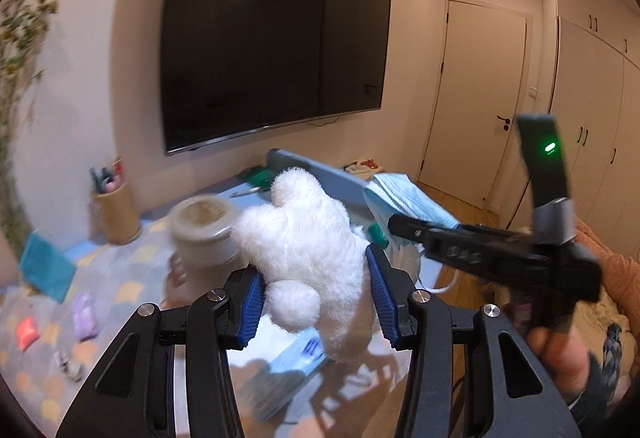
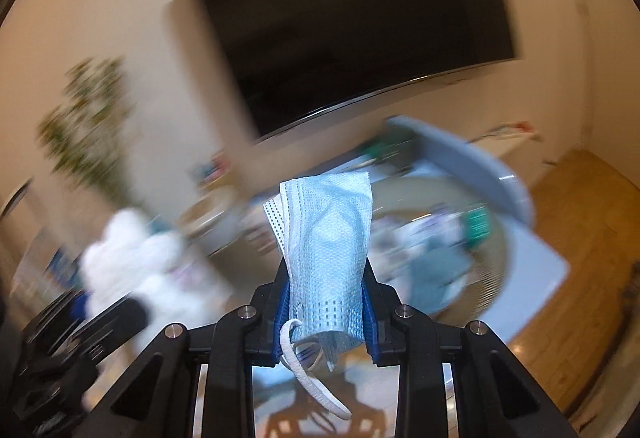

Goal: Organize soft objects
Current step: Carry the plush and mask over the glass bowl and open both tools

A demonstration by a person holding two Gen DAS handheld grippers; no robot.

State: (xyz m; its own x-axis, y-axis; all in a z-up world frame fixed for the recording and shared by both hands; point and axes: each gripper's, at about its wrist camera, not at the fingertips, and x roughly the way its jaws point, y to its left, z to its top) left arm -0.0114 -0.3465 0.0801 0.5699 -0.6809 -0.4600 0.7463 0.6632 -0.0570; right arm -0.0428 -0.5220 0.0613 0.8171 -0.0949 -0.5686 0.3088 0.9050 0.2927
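My left gripper [image 1: 316, 302] is shut on a white plush toy [image 1: 308, 238] and holds it up above the table. My right gripper [image 2: 326, 302] is shut on a light blue face mask [image 2: 328, 246] whose white ear loop [image 2: 308, 378] hangs below the fingers. In the left wrist view the right gripper [image 1: 404, 224] reaches in from the right with the mask [image 1: 404, 198] at its tip, just right of the plush. The plush also shows blurred at the left of the right wrist view [image 2: 132, 258].
A grey bin with a raised lid [image 2: 468, 166] holds mixed soft items. On the patterned tablecloth [image 1: 120, 294] lie a teal cloth [image 1: 46, 270], a purple pouch [image 1: 84, 316] and a red packet [image 1: 26, 332]. A beige jar [image 1: 204, 234] and pen holder [image 1: 116, 214] stand behind.
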